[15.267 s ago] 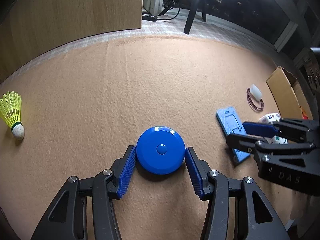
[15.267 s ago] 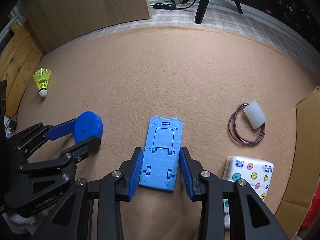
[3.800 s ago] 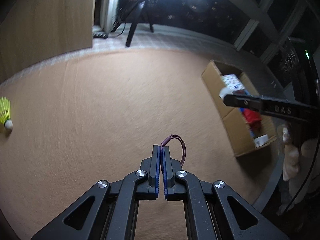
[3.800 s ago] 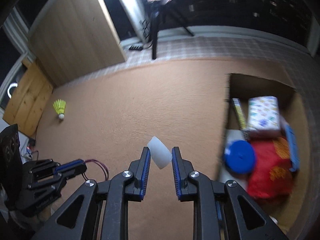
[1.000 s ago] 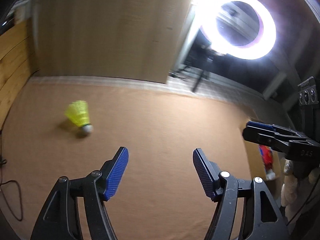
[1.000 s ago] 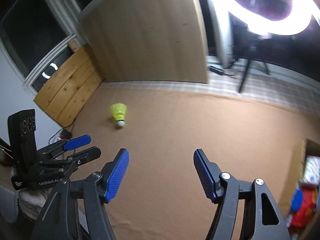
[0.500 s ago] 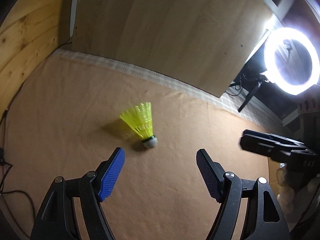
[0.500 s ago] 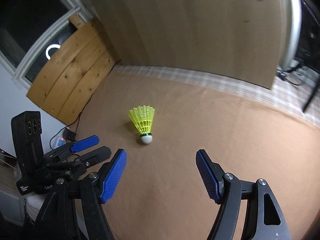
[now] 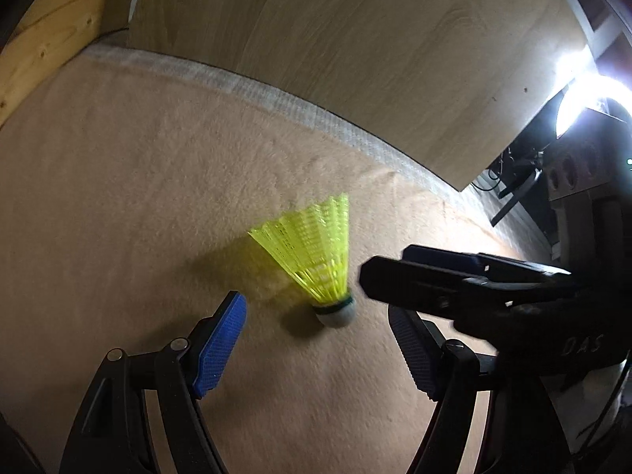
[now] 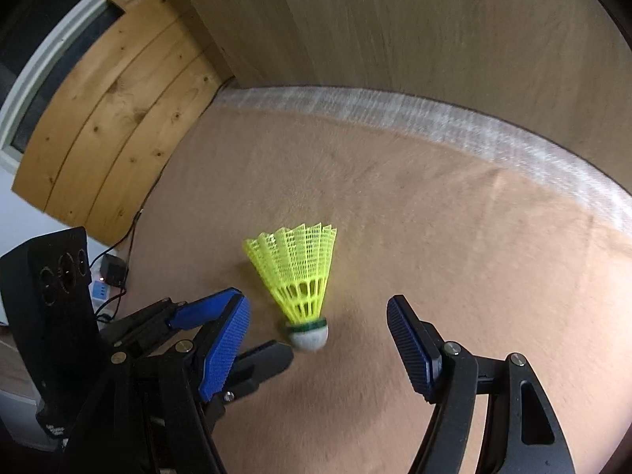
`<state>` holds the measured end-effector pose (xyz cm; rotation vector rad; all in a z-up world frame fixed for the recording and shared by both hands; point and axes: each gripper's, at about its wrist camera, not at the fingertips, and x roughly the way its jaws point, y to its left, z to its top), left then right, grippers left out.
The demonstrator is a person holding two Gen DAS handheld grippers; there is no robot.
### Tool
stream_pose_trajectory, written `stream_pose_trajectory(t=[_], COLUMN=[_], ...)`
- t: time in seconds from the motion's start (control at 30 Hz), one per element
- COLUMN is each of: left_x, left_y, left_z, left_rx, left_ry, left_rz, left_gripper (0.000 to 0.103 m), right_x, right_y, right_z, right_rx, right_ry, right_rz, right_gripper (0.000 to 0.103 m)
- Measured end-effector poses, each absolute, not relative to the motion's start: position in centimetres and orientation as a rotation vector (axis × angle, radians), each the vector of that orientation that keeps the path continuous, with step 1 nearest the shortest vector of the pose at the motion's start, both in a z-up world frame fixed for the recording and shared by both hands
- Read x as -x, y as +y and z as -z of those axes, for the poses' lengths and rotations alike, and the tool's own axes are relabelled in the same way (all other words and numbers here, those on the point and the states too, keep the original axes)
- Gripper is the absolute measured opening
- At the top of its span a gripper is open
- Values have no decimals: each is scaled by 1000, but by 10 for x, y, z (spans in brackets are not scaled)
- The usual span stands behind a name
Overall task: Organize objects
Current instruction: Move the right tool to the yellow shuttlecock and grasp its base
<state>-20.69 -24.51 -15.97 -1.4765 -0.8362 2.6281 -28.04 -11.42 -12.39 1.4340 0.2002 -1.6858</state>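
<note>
The left claw (image 9: 318, 339) stands with its blue-padded jaws wide apart and nothing between the pads; the white cork tip of a yellow shuttlecock (image 9: 316, 252) lies just beyond its fingertips, roughly midway across the gap, untouched. The right claw (image 10: 318, 335) is likewise spread, its pads clear of the shuttlecock (image 10: 298, 272), whose cork sits just ahead of the opening. Both claws point down at the same shuttlecock from neighbouring sides. In the left wrist view the right claw (image 9: 399, 272) reaches in from the right edge, its tip close beside the cork. In the right wrist view the left claw (image 10: 252, 328) comes in from the lower left, one black finger ending next to the cork. The shuttlecock lies on a tan carpet (image 9: 118, 197), its skirt pointing away toward a wooden panel (image 9: 355, 39). Behind the carpet's pale woven edge, plank boards (image 10: 110, 118) stand at the left.
</note>
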Motion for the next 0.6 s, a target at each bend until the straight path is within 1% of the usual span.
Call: stream_pose_trajectory(t=[0.3,0.37,0.4,0.43,0.47,0.5,0.53,0.57,0.6], left_x=[223,226,227,228,229,228,228,229,229], left_y=[-248,-247,-246,-245,-244,-244,-242,-240,-238], left_z=[178,179,179,179,179,179,180,181,181], left_rx=[1465,1460,1457,1455,1453,1451,1450,1449,1448], left_ry=[-858,-851,-846,-842,-842,-844,-845,-841,-837], left_rz=[-2596,-2595,-2592,-2587,-2580,-2572,-2565,-2557,-2553], left_gripper=[76,74,72,69,65,63,59,53,50], right_x=[290,291,292,292,292,292,292,291,290], right_y=[-131,-132,-133,-135,-136,-138,-141,-141,-142], right_z=[141,141,141,142,143,143,144,144,144], right_rx=[-1480,-1486,-1490,-1495,-1499,-1504,-1509,-1512,-1513], right_ry=[180,175,168,162,154,149,147,143,137], right_rz=[1639,1633,1625,1614,1601,1592,1578,1567,1558], right_gripper=[68,65,60,55,52,47,42,39,36])
